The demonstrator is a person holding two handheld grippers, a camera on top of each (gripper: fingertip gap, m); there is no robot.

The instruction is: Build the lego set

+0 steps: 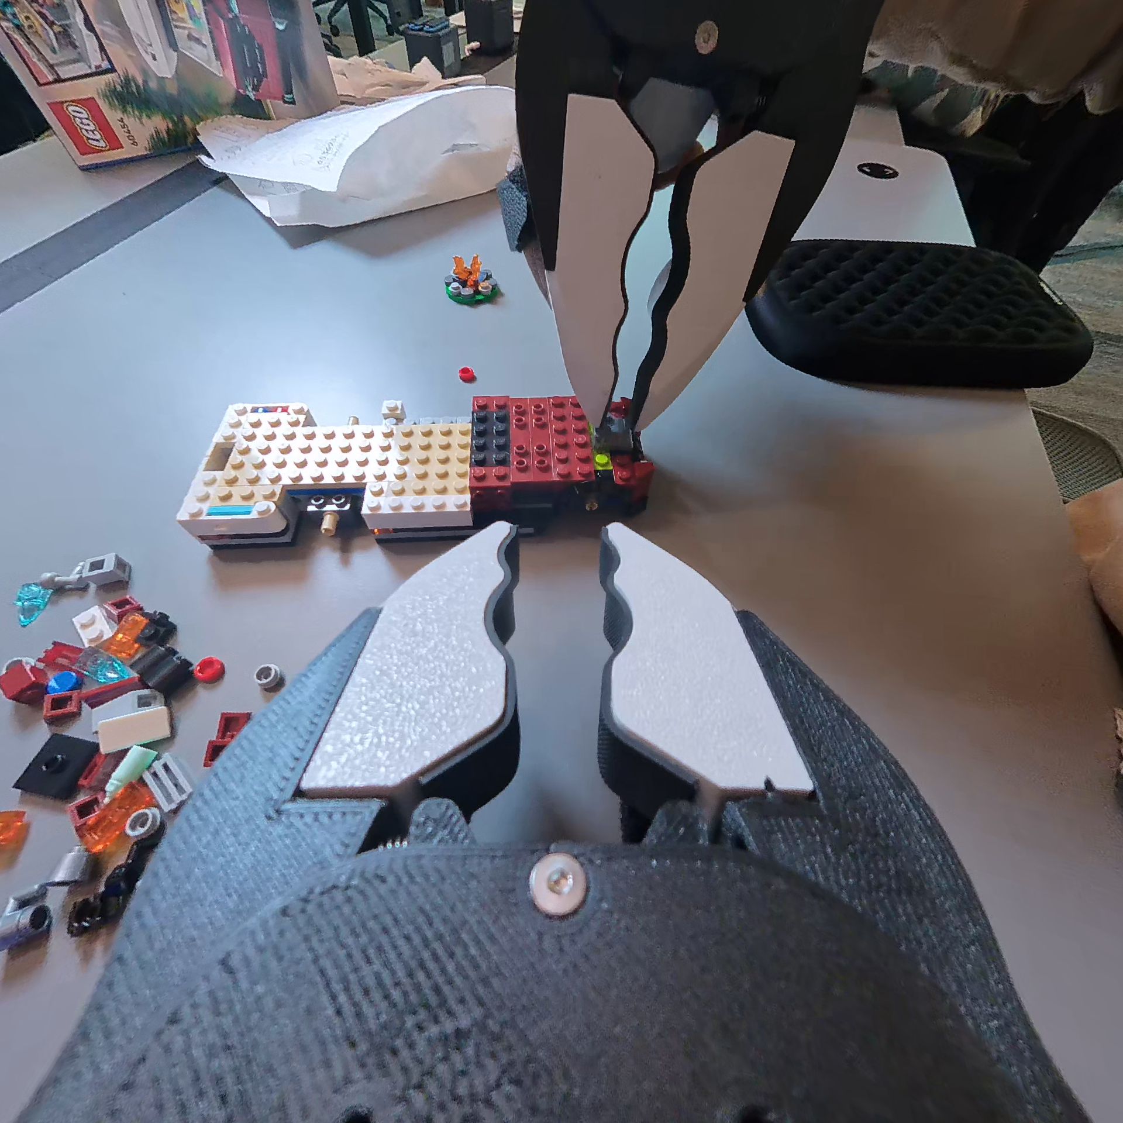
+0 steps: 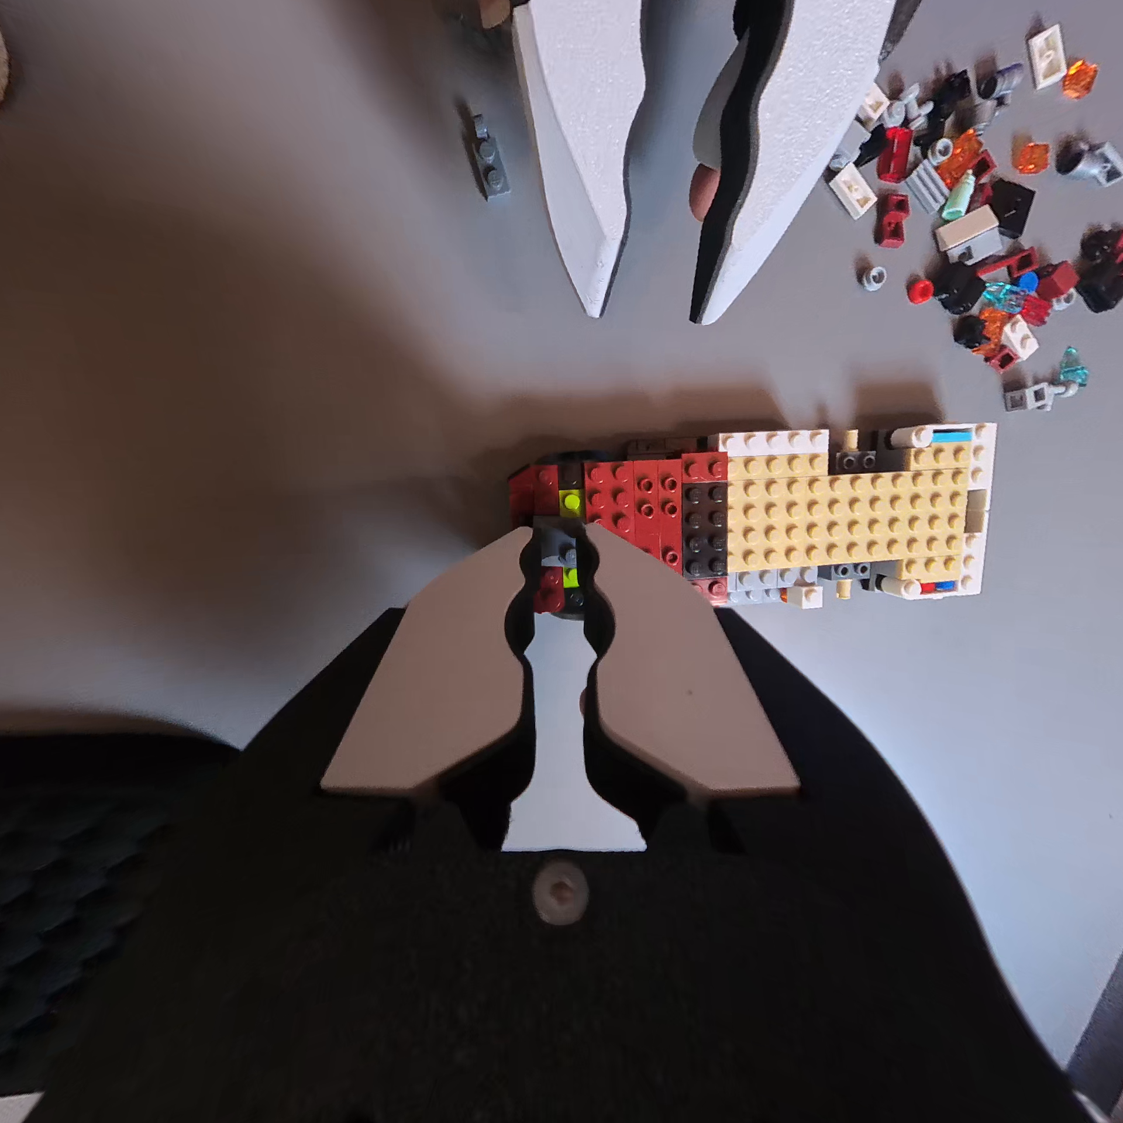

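The right gripper point(image 2: 559, 538) is clamped on a small grey brick point(image 2: 562, 550) resting on the dark red end of a long brick model point(image 1: 425, 462) on the grey table point(image 1: 851, 547). The brick looks light, hard and smooth, likely to slip or twist, so its flat sides suit the pads best. The left gripper point(image 1: 559, 535) hangs just beside the model, fingers apart and holding nothing. Loose pieces point(image 1: 103, 699) lie near
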